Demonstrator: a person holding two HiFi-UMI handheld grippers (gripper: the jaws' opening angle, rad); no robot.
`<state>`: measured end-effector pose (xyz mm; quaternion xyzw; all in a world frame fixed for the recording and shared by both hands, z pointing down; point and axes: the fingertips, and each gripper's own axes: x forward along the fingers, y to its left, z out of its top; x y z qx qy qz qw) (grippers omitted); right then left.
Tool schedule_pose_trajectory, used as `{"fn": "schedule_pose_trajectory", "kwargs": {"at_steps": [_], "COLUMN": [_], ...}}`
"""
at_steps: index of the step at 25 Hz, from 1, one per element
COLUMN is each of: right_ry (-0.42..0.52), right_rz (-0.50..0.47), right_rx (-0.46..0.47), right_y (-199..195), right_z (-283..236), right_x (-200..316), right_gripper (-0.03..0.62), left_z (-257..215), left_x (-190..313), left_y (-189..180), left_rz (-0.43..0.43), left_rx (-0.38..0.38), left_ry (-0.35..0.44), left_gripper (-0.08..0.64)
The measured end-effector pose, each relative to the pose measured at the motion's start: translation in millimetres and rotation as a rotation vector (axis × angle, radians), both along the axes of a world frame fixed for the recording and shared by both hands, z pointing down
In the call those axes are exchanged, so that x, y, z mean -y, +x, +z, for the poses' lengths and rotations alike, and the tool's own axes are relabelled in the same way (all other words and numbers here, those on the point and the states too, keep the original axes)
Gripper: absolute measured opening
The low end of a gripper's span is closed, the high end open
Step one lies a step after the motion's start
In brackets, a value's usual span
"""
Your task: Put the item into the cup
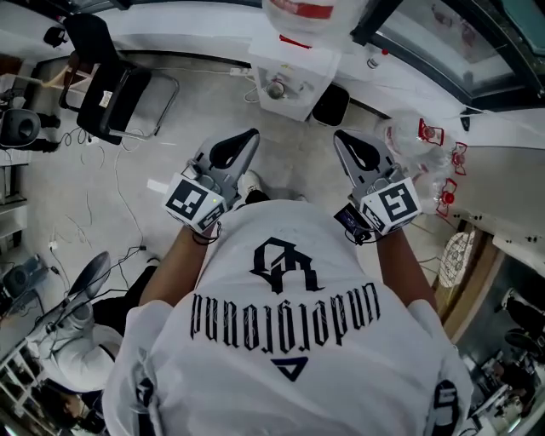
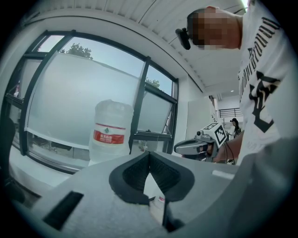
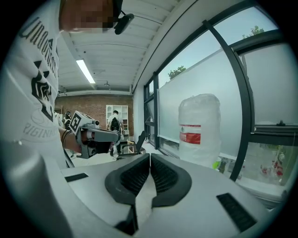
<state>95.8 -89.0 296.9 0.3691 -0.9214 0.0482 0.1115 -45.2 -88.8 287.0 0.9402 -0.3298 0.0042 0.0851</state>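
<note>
The left tongs (image 1: 241,143) and right tongs (image 1: 347,143) are both pressed together and empty. With nothing to pick up in sight, swinging forward could knock the far water bottle (image 2: 111,132).

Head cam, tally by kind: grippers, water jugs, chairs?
Grippers: 2, the left hand-held gripper and the right hand-held gripper, both shut with nothing between the jaws
Water jug: 1
Black chair: 1
Total: 4
</note>
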Motion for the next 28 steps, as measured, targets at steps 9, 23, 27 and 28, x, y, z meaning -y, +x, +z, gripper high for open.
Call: {"fn": "schedule_pose_trajectory", "kwargs": {"at_steps": [9,23,27,28], "right_ry": [-0.009,-0.008,-0.011,-0.010], "right_rz": [-0.043,-0.112,-0.084,-0.079], "right_rx": [0.013,0.010,0.018,0.020], "right_y": [53.9,68.7,62.2,59.4], "right_z": [8.0,9.9,10.7,10.5], "right_x": [-42.7,-96.3,-112.2,-117.7], "right_gripper": [0.020,0.020,0.020,0.020], "left_z": [13.3,9.4,9.0,8.2], "left_x": [-46.3,-118.5,-132.4,-136.7], "left_y": [54.1,66.1,54.7,51.2], "left_rz": [-0.030,-0.081,-0.074,-0.072], "left_rx": [0.009,0.023,0.017,0.016], "left_ry": [-0.029,-0.010,-0.004,-0.001], "left_gripper": [0.015,0.015,0.015,0.015]}}
